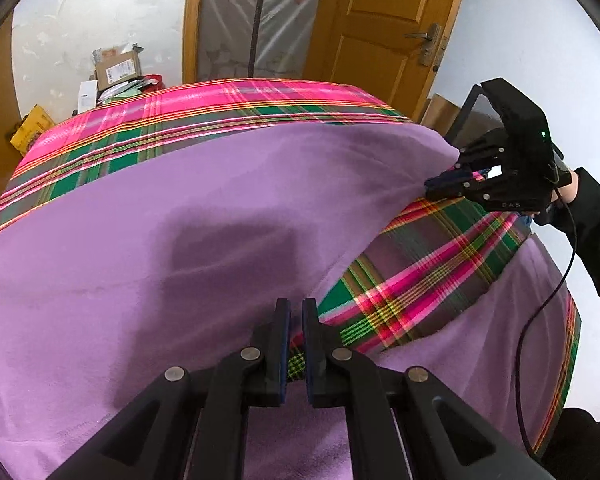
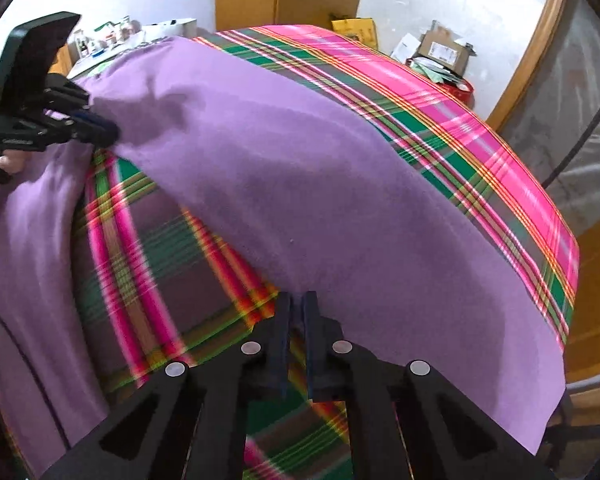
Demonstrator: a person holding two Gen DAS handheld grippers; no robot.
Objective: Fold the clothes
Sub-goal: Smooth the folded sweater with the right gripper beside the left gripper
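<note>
While both grippers, left [image 1: 296, 308] and right [image 2: 298, 300], pinch the purple cloth [image 1: 180, 200], only the left view shows a door handle [image 1: 424, 36]

A pink, green and yellow plaid cloth [image 1: 236, 104] is covering the table. Behind it, a wooden door [image 1: 384, 20] with a metal handle [image 1: 424, 36] is standing beside a doorway hung with clear plastic sheeting [image 1: 256, 16]. An open cardboard box [image 1: 118, 68] and a yellow package [image 1: 30, 130] are sitting against the white wall [image 1: 100, 8].
</note>
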